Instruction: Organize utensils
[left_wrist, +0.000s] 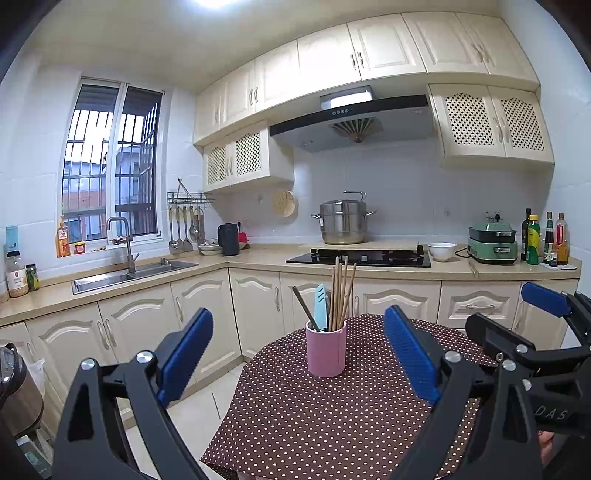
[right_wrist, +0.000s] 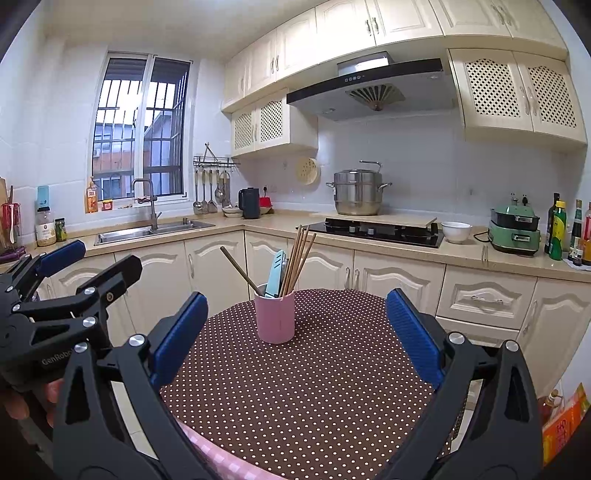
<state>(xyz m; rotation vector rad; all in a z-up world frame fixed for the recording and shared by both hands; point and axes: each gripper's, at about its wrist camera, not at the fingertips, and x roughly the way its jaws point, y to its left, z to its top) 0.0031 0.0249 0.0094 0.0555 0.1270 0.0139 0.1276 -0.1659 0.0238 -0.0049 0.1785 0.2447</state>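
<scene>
A pink utensil cup (left_wrist: 326, 349) stands upright on a round table with a brown polka-dot cloth (left_wrist: 314, 413). In it are several wooden chopsticks (left_wrist: 341, 291), a light blue knife (left_wrist: 320, 306) and a dark utensil handle (left_wrist: 304, 308). My left gripper (left_wrist: 295, 354) is open and empty, held back from the cup. The right gripper (left_wrist: 517, 317) shows at the right of the left wrist view. In the right wrist view the cup (right_wrist: 275, 315) with chopsticks (right_wrist: 299, 258) and blue knife (right_wrist: 275, 273) stands ahead of my open, empty right gripper (right_wrist: 291, 332). The left gripper (right_wrist: 70, 273) shows at the left.
Behind the table runs a kitchen counter (left_wrist: 258, 258) with cream cabinets, a sink (left_wrist: 129, 275), a stove (left_wrist: 358, 256) with a steel pot (left_wrist: 341, 221), a white bowl (left_wrist: 441, 251), a green appliance (left_wrist: 493, 242) and bottles (left_wrist: 543, 240). Tiled floor lies left of the table.
</scene>
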